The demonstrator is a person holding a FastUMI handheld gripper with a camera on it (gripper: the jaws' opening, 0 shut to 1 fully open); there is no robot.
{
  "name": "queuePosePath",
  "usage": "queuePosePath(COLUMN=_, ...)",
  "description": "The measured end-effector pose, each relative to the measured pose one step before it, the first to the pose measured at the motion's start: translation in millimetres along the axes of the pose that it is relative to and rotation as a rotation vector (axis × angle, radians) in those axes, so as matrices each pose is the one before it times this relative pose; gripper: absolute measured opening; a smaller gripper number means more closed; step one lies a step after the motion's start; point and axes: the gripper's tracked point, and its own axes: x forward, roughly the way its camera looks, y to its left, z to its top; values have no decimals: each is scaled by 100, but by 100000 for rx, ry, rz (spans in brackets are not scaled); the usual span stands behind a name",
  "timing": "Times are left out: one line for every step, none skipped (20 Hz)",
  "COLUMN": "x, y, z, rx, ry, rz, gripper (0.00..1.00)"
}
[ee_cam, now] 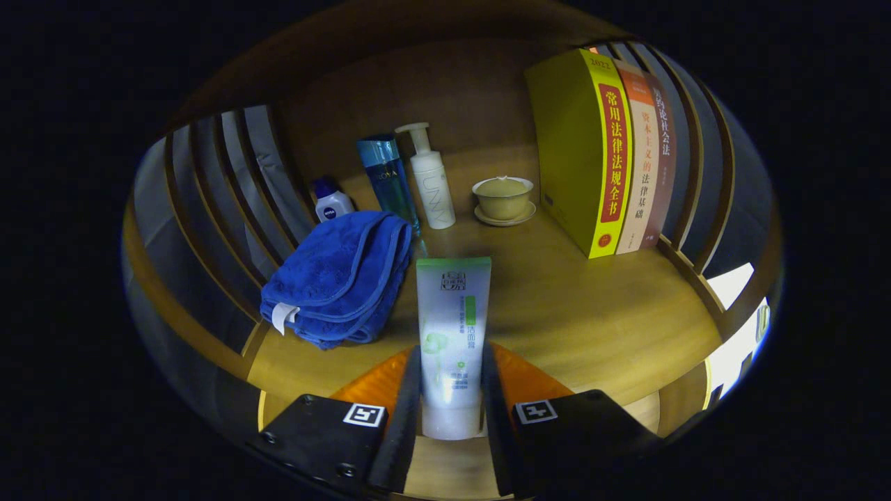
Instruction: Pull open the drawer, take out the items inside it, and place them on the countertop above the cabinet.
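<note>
We see the gripper (451, 390) clamped on a white plastic tube with a green band (452, 334), both fingers pressing its sides, seemingly standing upright on the wooden countertop (592, 313). Just beside it lies a folded blue towel (341, 278); beyond stand a white pump bottle (431, 181) and three upright books (612, 153).

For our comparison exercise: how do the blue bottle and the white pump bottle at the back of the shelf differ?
The blue bottle is see-through with a flat cap; the white pump bottle is opaque with a pump spout. Both stand upright side by side, well beyond the gripper, which is shut on a tube.
</note>
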Motion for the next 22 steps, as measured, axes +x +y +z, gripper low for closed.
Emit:
queuePosePath(x=264, y=-23, z=-33, rx=-405, ry=130, rz=-467, gripper=54)
queuePosePath(x=171, y=-46, z=-144, rx=-11, ry=864, rz=-335, gripper=54)
queuePosePath(x=271, y=-35, z=-27, rx=-118, ry=605, rz=-74, gripper=54)
queuePosePath(x=192, y=-8, z=-180, rx=48, ry=615, rz=-103, gripper=54)
queuePosePath(x=266, y=-41, z=-109, rx=-91, ry=683, rz=-300, gripper=54)
queuePosePath(x=146, y=-98, z=-35, rx=409, ry=138, rz=-339, gripper=54)
queuePosePath(x=127, y=27, z=-165, rx=59, ry=578, rz=-222, gripper=54)
queuePosePath(x=-90, y=-52, z=224, rx=-383, ry=-919, rz=-173, gripper=54)
queuePosePath(x=134, y=36, z=-157, rx=-805, ry=1047, rz=-259, gripper=55)
queuePosePath(x=-53, y=13, z=6, rx=-1060, ry=-103, rz=-259, gripper=55)
queuePosePath(x=26, y=-25, z=-65, rx=-101, ry=265, rz=-137, gripper=57)
queuePosePath(x=-63, y=199, z=131, rx=153, ry=-427, rz=373, gripper=58)
queuePosePath(x=-16, y=106, z=-33, rx=-93, ry=-10, rz=353, gripper=60)
queuePosePath(x=113, y=42, z=-69, rx=310, ry=-120, rz=162, gripper=62)
queuePosePath(x=-97, y=-28, z=90, rx=176, ry=-245, rz=145, gripper=63)
queuePosePath(x=-22, y=13, z=-55, rx=154, ry=113, rz=76, gripper=64)
queuePosePath(x=-83, y=-49, z=12, rx=15, ry=35, rz=-70, gripper=64)
queuePosePath(x=-38, y=30, z=7, rx=304, ry=-414, rz=444, gripper=65)
queuePosePath(x=-66, y=130, z=-16, rx=317, ry=-83, rz=306, gripper=67)
queuePosePath(x=-147, y=14, z=18, rx=377, ry=-726, rz=96, gripper=68)
queuePosePath(x=-146, y=-4, z=194, rx=178, ry=-910, rz=266, gripper=69)
queuePosePath(x=-143, y=-129, z=54, rx=-1, ry=-583, rz=-527, gripper=75)
